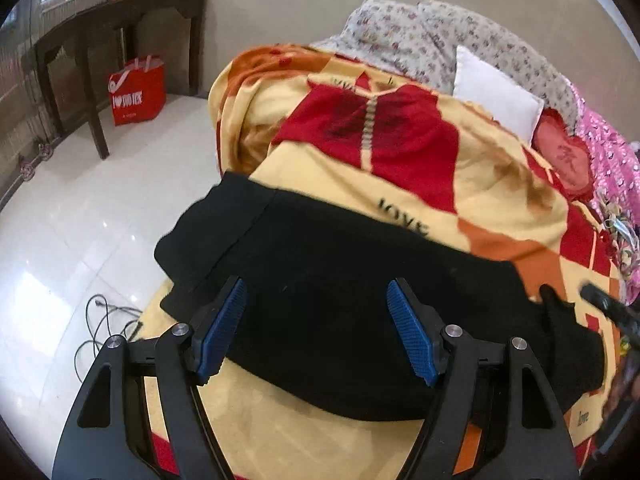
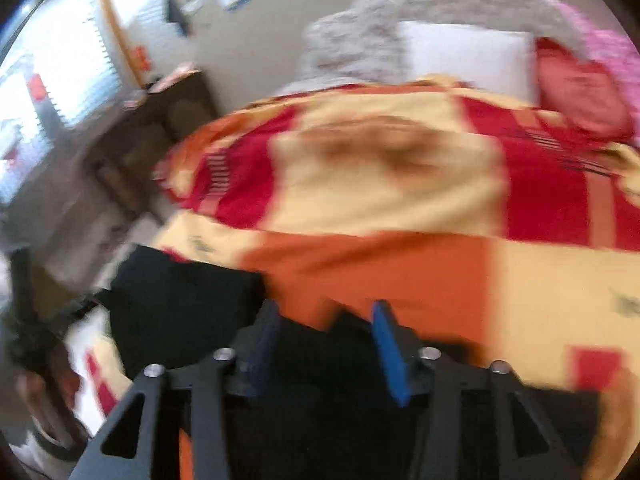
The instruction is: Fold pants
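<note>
Black pants lie folded in a thick band across a bed covered by a yellow, red and orange blanket printed with the word "love". The left claw hovers just above the pants with its blue-padded fingers spread wide, gripping nothing. The right wrist view is heavily blurred; the right claw appears parted over the dark cloth near the blanket's orange patch, seemingly holding nothing. At the head of the bed sit a white pillow, a floral grey quilt and a red heart cushion. On the pale tiled floor stand a dark wooden side table and a red shopping bag.
</note>
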